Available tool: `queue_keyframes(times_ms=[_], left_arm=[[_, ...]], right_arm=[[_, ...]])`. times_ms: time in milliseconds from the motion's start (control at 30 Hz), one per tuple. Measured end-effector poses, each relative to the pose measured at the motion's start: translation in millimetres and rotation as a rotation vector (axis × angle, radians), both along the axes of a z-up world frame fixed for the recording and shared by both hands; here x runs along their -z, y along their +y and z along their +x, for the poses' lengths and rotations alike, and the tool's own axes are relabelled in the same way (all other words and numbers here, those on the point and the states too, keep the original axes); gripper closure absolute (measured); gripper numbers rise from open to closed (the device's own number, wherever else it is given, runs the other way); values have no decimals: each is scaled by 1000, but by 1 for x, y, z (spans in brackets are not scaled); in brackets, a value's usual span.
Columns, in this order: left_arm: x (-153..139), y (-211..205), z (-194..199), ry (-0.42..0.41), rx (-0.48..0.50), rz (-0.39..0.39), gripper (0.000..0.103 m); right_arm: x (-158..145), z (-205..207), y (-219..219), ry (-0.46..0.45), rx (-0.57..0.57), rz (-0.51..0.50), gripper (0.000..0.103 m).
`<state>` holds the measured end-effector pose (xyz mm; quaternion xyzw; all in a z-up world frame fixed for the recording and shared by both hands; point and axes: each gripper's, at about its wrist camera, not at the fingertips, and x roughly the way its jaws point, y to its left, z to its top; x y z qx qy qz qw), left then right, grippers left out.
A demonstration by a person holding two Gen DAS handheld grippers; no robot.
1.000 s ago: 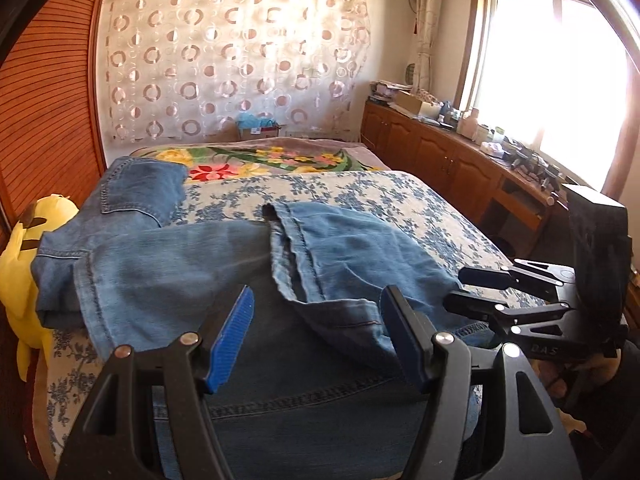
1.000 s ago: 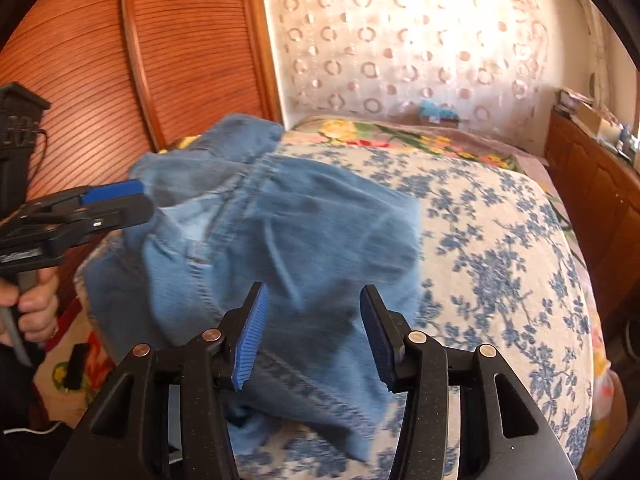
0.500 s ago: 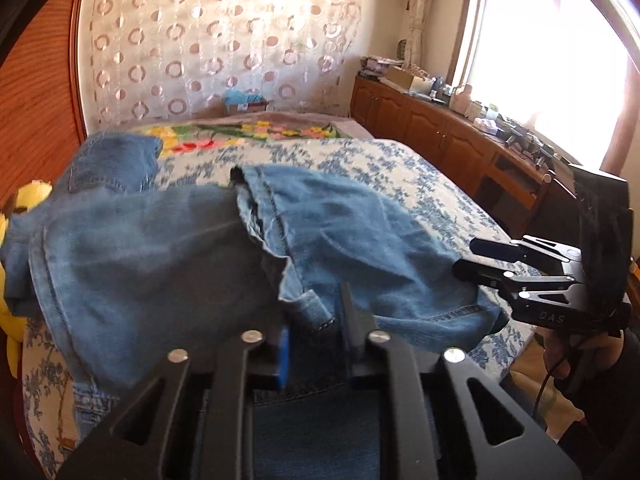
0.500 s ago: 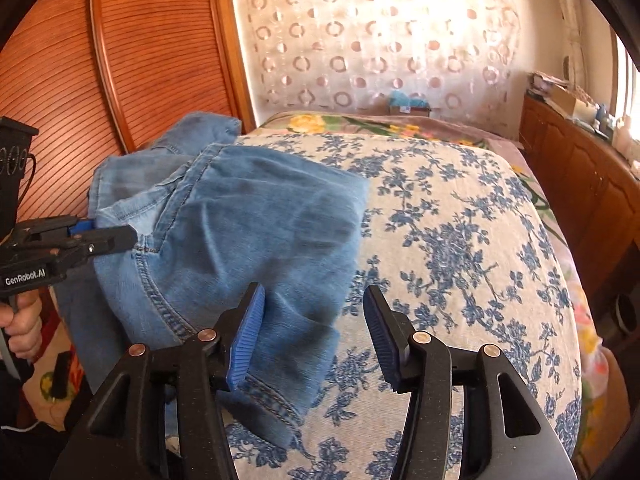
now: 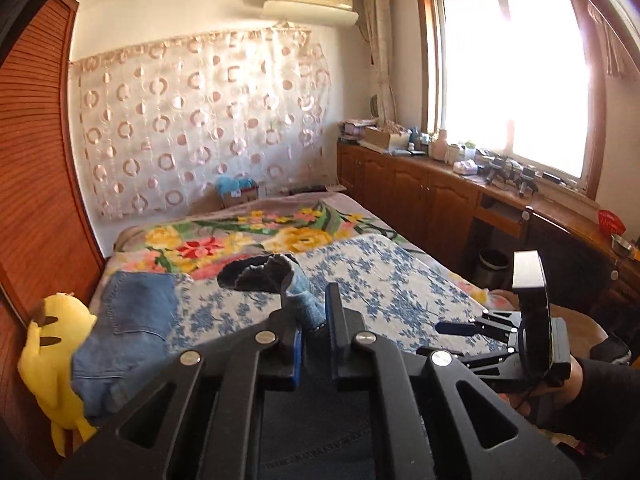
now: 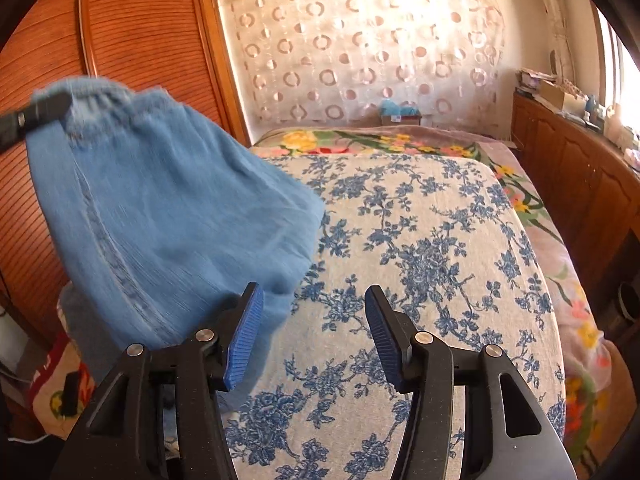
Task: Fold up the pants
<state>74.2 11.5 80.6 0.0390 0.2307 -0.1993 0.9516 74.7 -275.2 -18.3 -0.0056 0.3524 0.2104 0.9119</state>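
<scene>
Blue denim pants (image 6: 168, 216) hang in a raised bunch at the left side of the bed (image 6: 440, 260). My left gripper (image 5: 310, 292) is shut on a crumpled fold of that denim (image 5: 306, 306), held well above the floral sheet. Another part of the pants (image 5: 128, 320) still lies by the bed's left edge. In the right wrist view the left gripper (image 6: 40, 110) pinches the cloth at the upper left. My right gripper (image 6: 314, 332) stands open low over the sheet, nothing between its pads, the denim just touching past its left finger (image 6: 244, 336). A hand holds the right gripper (image 5: 460, 338).
A yellow plush toy (image 5: 52, 356) sits at the bed's left edge against the slatted wooden wardrobe (image 6: 132, 40). A flowered blanket (image 5: 240, 240) covers the head end. Wooden cabinets (image 5: 420, 200) with clutter run under the window on the right, with a dark bin (image 5: 494, 266) below.
My left gripper closed on the denim and rose, pulling the pants up off the bed into a hanging bunch. The right gripper stayed open and shifted slightly over the sheet.
</scene>
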Motion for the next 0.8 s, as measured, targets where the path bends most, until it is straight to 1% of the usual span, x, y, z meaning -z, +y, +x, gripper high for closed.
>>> queue_keyframes(times_ms=[100, 200, 267, 400, 500, 633, 800], left_arm=[[-7, 25, -6, -14, -45, -16, 97], [0, 54, -17, -3, -88, -32, 97], [13, 72, -22, 21, -120, -46, 97], [54, 95, -25, 90, -178, -42, 97], [85, 100, -28, 147, -199, -42, 96], [109, 99, -33, 191, -215, -41, 96], [127, 103, -38, 230, -227, -29, 96]], right_arm=[[-1, -1, 7, -5, -21, -6, 49], [0, 0, 16, -2, -39, -10, 49], [2, 0, 22, 1, -50, -10, 49], [6, 2, 35, 16, -80, -12, 49], [8, 2, 45, 21, -108, -17, 49], [8, 2, 57, 21, -133, -22, 49], [8, 1, 68, 32, -153, -6, 49]])
